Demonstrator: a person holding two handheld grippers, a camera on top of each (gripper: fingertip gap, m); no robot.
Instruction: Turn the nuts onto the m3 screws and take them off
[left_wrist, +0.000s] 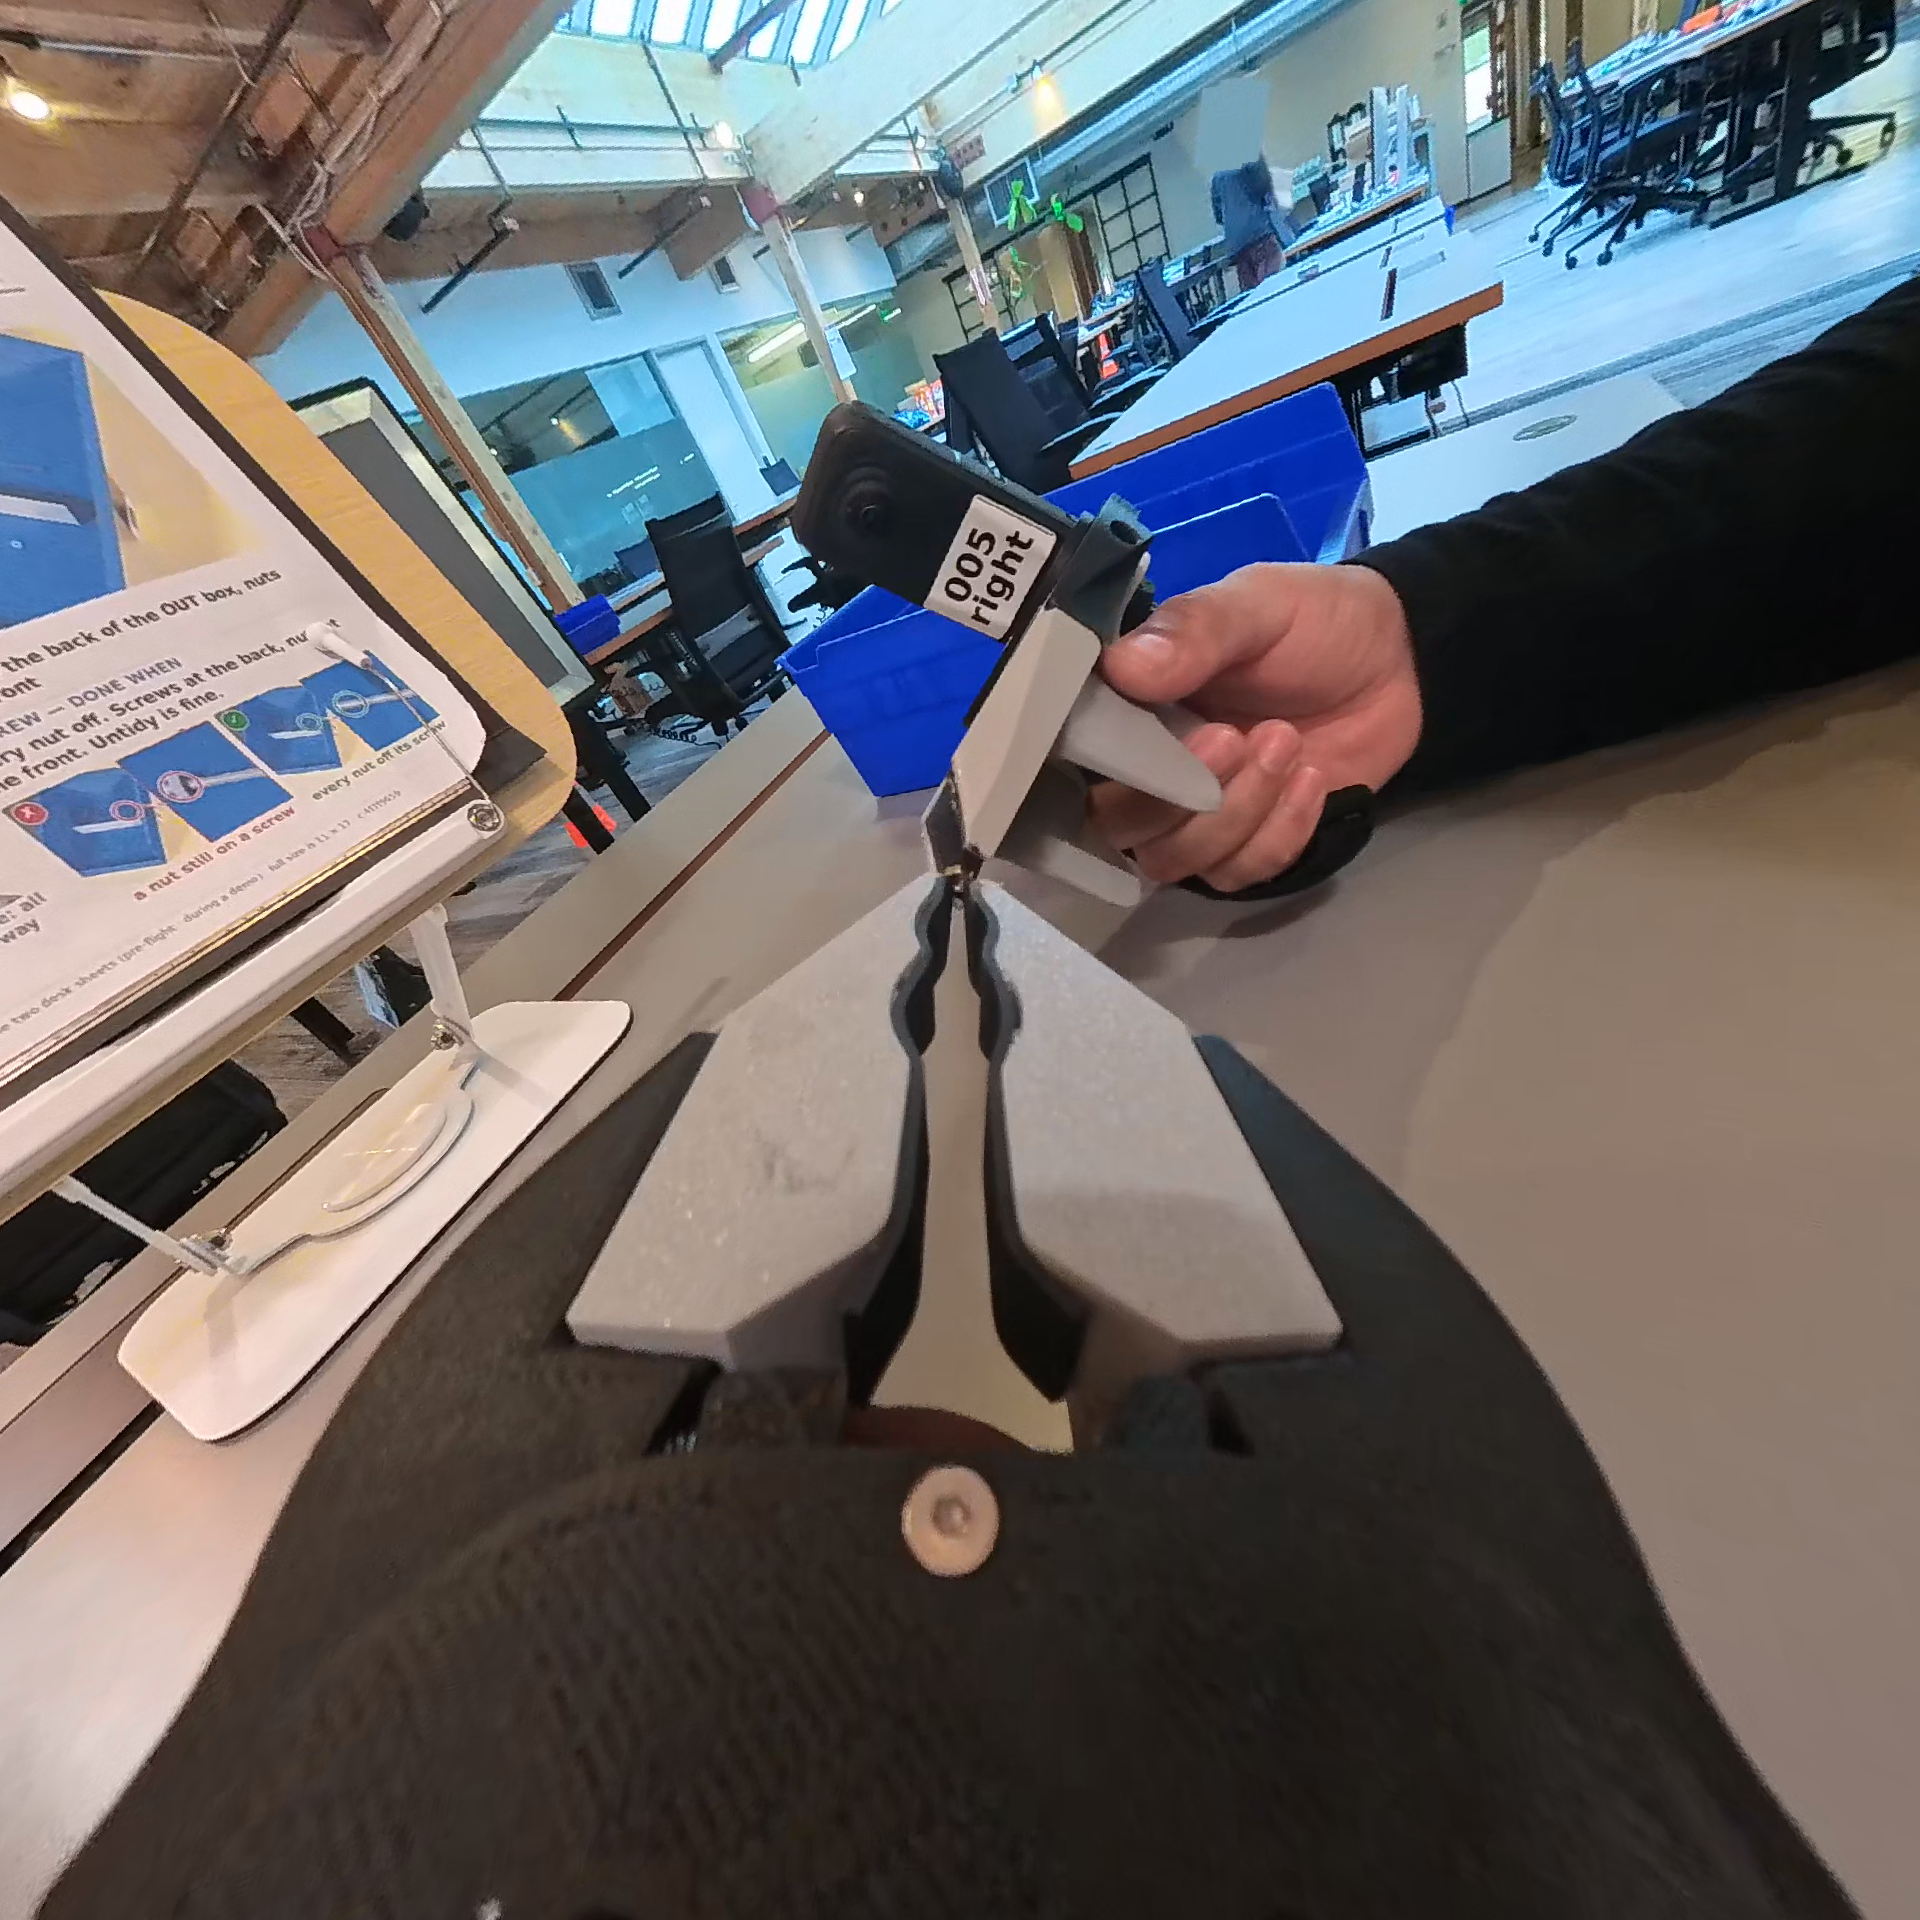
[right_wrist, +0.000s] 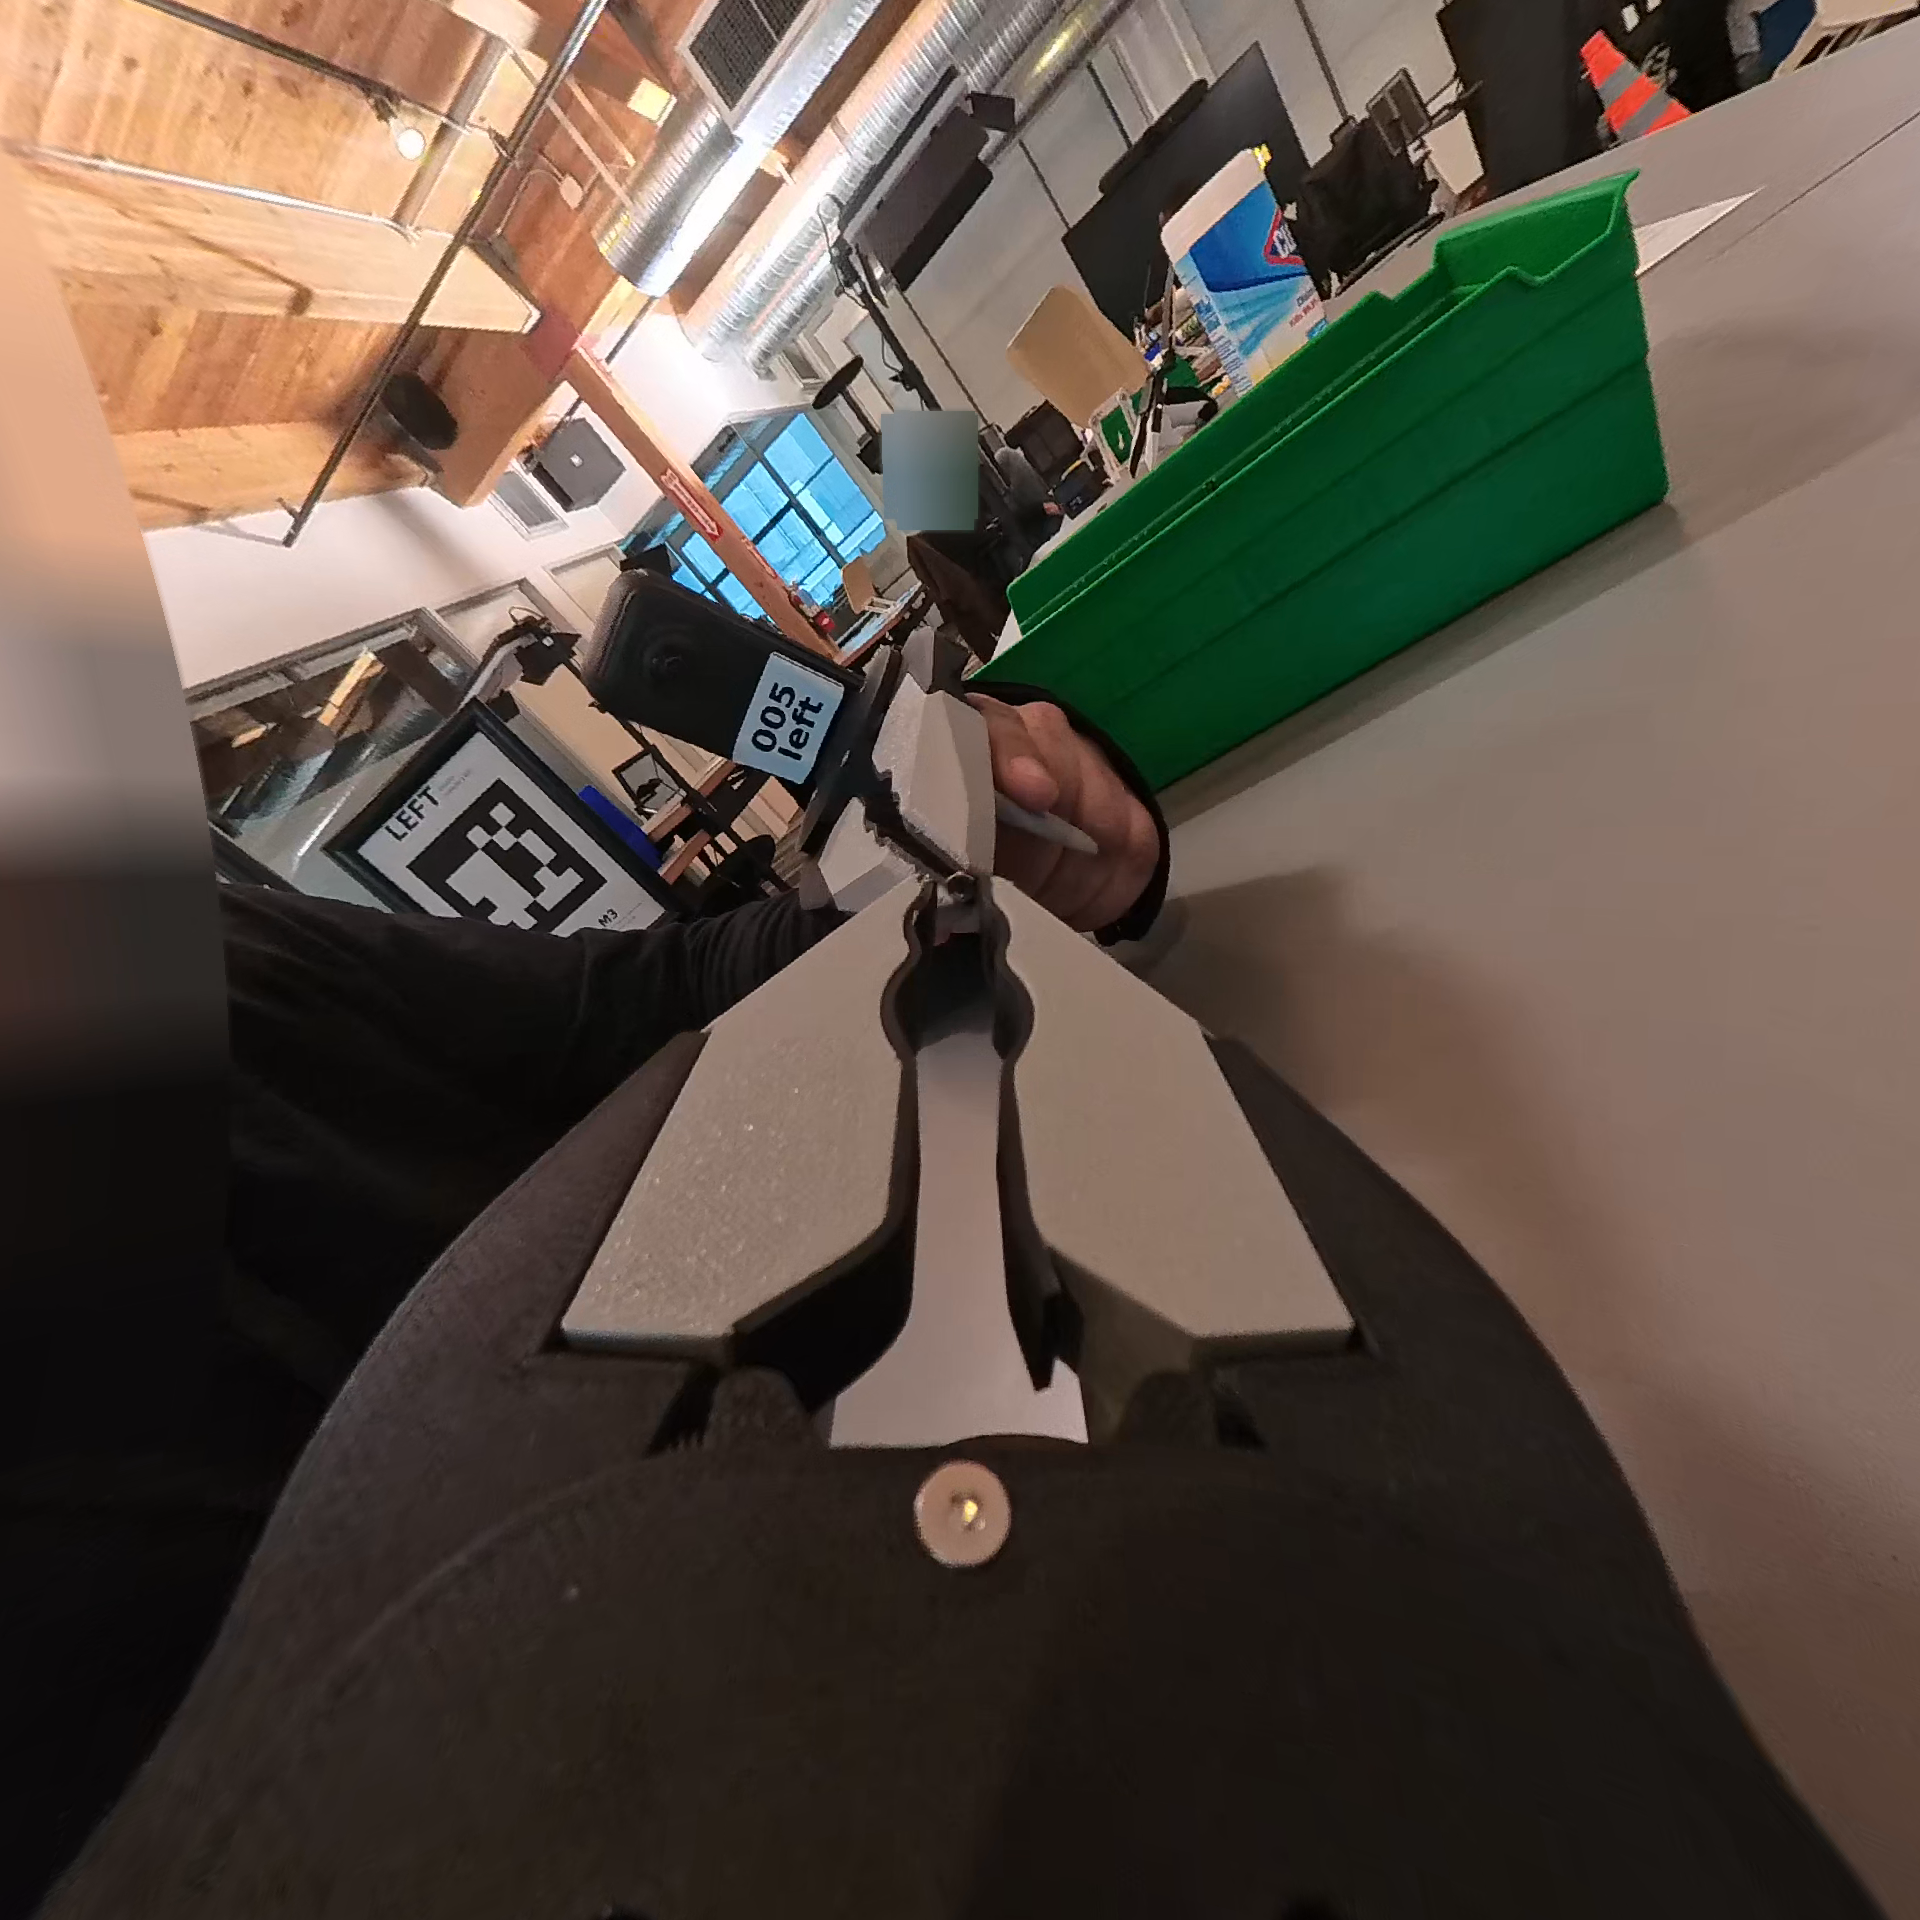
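I bring my grey-fingered left gripper (left_wrist: 953, 902) and right gripper (right_wrist: 961, 902) tip to tip above the grey table (left_wrist: 1558, 1039), each pinched shut on tiny metal hardware (left_wrist: 958, 871), presumably screw and nut, aligned for threading.

We stood in an open-plan office workshop: rows of long desks (left_wrist: 1340, 332) and black office chairs (left_wrist: 1621, 156), exposed timber ceiling beams (right_wrist: 260, 312), and parts bins (right_wrist: 1351, 540) on our grey table (left_wrist: 1558, 1039).
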